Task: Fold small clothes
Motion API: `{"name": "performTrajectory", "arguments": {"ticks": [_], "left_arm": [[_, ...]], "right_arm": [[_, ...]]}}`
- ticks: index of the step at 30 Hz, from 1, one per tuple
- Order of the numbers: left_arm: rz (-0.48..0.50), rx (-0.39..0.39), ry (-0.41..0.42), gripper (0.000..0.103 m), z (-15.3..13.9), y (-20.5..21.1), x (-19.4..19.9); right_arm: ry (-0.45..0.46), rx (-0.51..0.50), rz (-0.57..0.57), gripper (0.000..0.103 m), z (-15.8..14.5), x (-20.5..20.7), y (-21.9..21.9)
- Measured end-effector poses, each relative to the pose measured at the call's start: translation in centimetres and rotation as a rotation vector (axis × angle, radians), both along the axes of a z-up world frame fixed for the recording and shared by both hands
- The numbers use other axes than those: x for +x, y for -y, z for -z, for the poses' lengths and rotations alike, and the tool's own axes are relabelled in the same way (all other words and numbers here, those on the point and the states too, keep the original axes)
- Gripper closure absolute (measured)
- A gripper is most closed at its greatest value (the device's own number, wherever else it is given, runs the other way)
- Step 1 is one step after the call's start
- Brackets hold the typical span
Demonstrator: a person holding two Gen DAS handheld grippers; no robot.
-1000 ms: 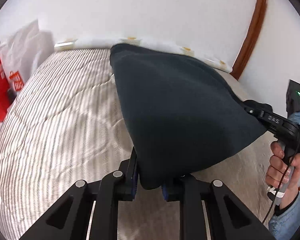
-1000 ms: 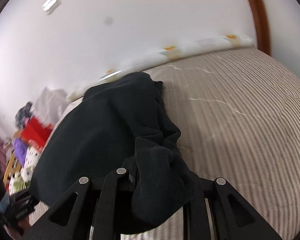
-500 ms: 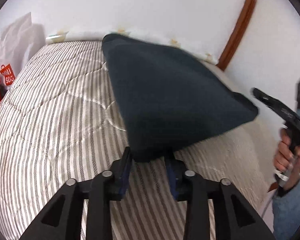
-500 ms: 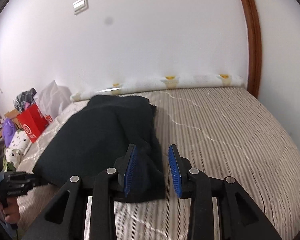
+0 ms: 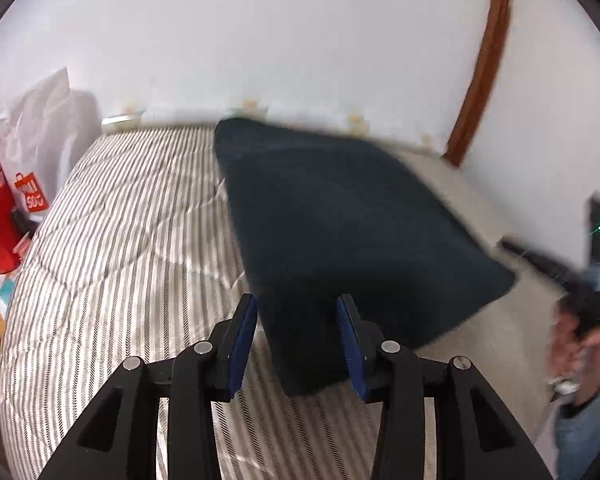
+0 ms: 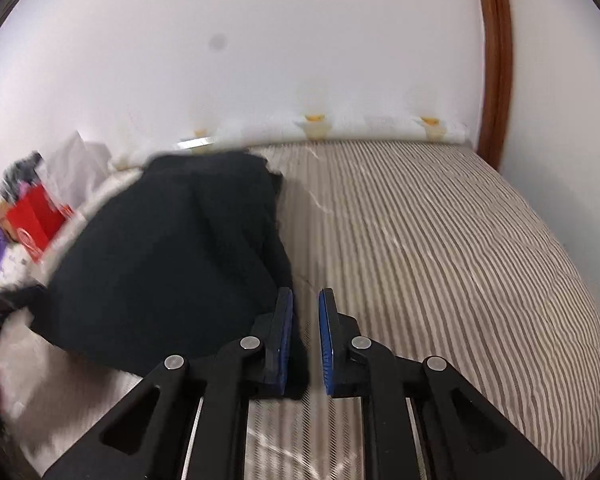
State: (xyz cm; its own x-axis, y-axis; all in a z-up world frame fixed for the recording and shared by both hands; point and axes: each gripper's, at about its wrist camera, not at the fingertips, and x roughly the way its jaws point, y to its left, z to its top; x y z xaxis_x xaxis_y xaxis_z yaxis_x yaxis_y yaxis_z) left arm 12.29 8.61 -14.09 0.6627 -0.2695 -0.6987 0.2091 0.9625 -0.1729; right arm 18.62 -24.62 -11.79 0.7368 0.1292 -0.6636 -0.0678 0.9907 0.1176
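A dark navy garment (image 5: 340,220) lies flat on the striped bed cover (image 5: 120,240). My left gripper (image 5: 298,344) is open, its blue pads on either side of the garment's near corner without pinching it. In the right wrist view the same garment (image 6: 172,260) lies to the left. My right gripper (image 6: 305,340) is open with a narrow gap, its left pad beside the garment's near edge, holding nothing. The right gripper and the hand holding it show blurred at the right edge of the left wrist view (image 5: 580,280).
Red and white shopping bags (image 5: 16,184) stand off the bed's left side, also in the right wrist view (image 6: 36,216). A white wall and a brown wooden door frame (image 5: 484,60) bound the bed's far and right sides. A rolled white cloth (image 6: 340,128) lies along the wall.
Both grippers have let go of the garment and opened. It dropped from a lifted, stretched hold to lie flat on the bed. Both grippers have pulled back slightly.
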Motion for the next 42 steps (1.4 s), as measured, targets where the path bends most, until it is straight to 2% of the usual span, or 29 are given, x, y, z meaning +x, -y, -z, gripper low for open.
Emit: {"name": "performTrajectory", "arguments": {"ticks": [2,4,9,12,13,14,17,18,19,20,23,24,28,30,31,32,36,39,42], "left_arm": [[0.006,0.022,-0.051,0.06,1.8,0.4,0.5],[0.011,0.022,-0.029,0.059,1.9,0.3,0.2],[0.033,-0.017,-0.05,0.059,0.8,-0.5,-0.4],[0.037,-0.017,-0.063,0.057,0.9,-0.5,-0.3],[0.036,-0.019,-0.071,0.055,1.0,-0.6,-0.1],[0.035,-0.022,-0.078,0.055,1.1,-0.6,0.1],[0.042,-0.054,-0.1,0.055,1.4,-0.9,0.7],[0.046,-0.067,-0.105,0.055,1.4,-1.0,0.8],[0.045,-0.071,-0.102,0.055,1.4,-1.0,1.0],[0.037,-0.07,-0.083,0.055,1.1,-1.0,1.1],[0.017,-0.06,-0.053,0.057,0.2,-1.2,1.3],[0.015,-0.062,-0.047,0.057,-0.1,-1.3,1.5],[-0.01,-0.047,-0.05,0.057,-0.8,-2.0,3.7],[-0.025,-0.05,-0.06,0.057,-1.0,-2.1,5.3],[-0.026,-0.052,-0.062,0.057,-1.1,-2.2,5.9],[-0.032,-0.045,-0.066,0.057,-1.2,-2.1,7.0],[-0.033,-0.022,-0.068,0.057,-1.2,-2.0,9.3],[-0.016,-0.035,-0.08,0.057,-0.7,-2.1,10.9],[0.003,-0.051,-0.088,0.052,-0.1,-2.1,11.9]], "right_arm": [[0.012,0.037,-0.019,0.087,-0.8,0.7,-0.3],[0.002,0.064,-0.034,0.084,-0.8,1.8,-0.8],[-0.077,0.114,-0.074,0.083,1.2,6.0,-2.7],[-0.167,0.144,-0.08,0.081,3.3,8.1,-3.2],[-0.181,0.159,-0.088,0.085,3.6,8.4,-3.1],[-0.174,0.168,-0.098,0.097,3.4,8.5,-2.8],[-0.031,0.23,-0.1,0.098,1.1,6.6,-0.4],[-0.042,0.25,-0.102,0.098,1.0,6.6,0.0],[-0.069,0.241,-0.096,0.098,1.3,6.9,-0.2],[-0.099,0.187,-0.099,0.098,1.6,7.1,-0.8],[-0.093,0.052,-0.098,0.096,1.0,6.5,-1.9],[-0.076,0.012,-0.077,0.095,0.4,6.4,-2.1],[-0.094,0.0,-0.104,0.09,-0.9,8.1,-2.9],[-0.102,-0.008,-0.111,0.078,-1.1,9.5,-3.6],[-0.115,-0.007,-0.111,0.066,-1.1,10.5,-4.0],[-0.125,0.0,-0.114,0.06,-1.0,11.3,-4.1],[-0.184,0.037,-0.094,0.06,0.0,16.0,-5.1],[-0.261,0.063,-0.072,0.06,1.8,19.6,-5.6],[-0.306,0.151,-0.071,0.06,3.4,22.1,-5.4]]}}
